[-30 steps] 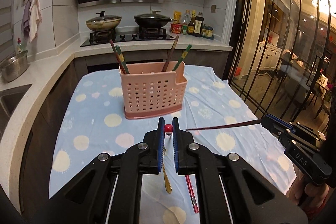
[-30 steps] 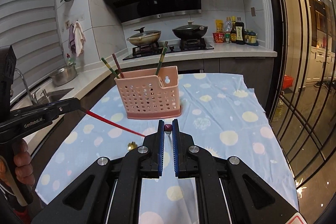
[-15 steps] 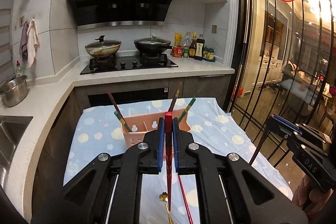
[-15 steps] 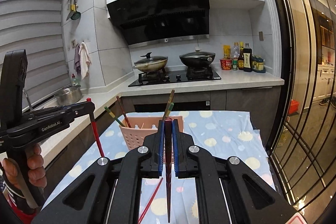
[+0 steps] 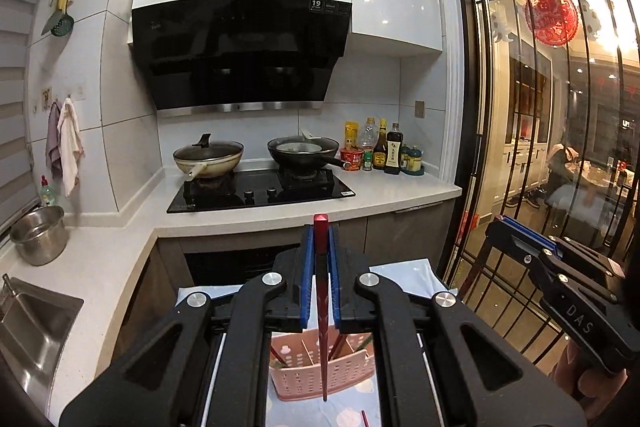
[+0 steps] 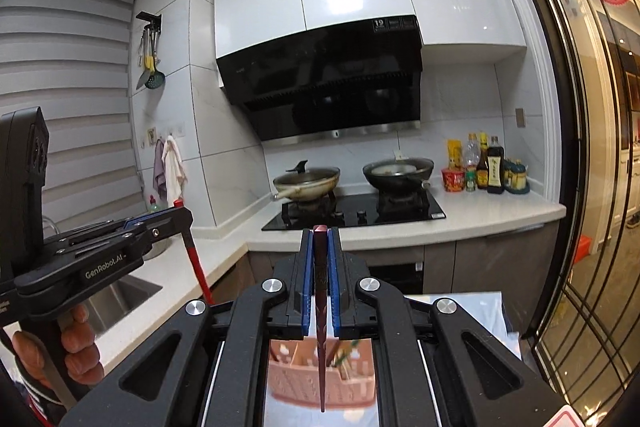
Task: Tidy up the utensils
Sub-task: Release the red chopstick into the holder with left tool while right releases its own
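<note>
Both hand-held grippers are up in the air, pointing roughly level with a slight downward tilt. The left hand-held gripper [image 5: 321, 263] has its blue-padded jaws pinched nearly together, clamped on a red chopstick [image 5: 322, 315] that hangs straight down toward 6 o'clock. The right hand-held gripper [image 6: 321, 267] is doing the same, jaws squeezed tight on a dark maroon chopstick [image 6: 321, 327], also hanging down. In the right wrist view the left one sits out at 9 o'clock, with bare fingers [image 6: 78, 343] wrapped around its handle. In the left wrist view the right one is at 3 o'clock.
</note>
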A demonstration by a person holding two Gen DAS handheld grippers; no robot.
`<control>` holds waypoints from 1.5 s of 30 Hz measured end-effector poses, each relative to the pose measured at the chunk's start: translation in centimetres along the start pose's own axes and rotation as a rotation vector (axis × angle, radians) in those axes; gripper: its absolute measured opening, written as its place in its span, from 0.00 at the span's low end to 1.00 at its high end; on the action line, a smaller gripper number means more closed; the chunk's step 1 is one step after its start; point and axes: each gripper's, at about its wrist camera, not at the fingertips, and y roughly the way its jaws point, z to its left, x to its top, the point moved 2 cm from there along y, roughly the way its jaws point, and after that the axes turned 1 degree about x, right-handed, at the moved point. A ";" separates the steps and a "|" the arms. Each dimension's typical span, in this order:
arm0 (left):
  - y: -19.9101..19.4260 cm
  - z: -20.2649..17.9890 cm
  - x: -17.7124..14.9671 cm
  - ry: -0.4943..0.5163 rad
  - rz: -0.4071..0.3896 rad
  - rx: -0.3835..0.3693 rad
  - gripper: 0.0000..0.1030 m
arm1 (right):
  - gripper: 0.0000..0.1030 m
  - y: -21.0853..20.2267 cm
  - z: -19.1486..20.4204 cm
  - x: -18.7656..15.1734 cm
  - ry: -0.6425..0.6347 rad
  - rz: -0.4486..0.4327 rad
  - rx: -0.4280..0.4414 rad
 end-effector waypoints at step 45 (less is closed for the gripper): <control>7.7 3.7 -3.9 -0.015 0.139 0.085 0.54 | 0.37 10.3 1.7 -5.4 -0.041 0.158 -0.046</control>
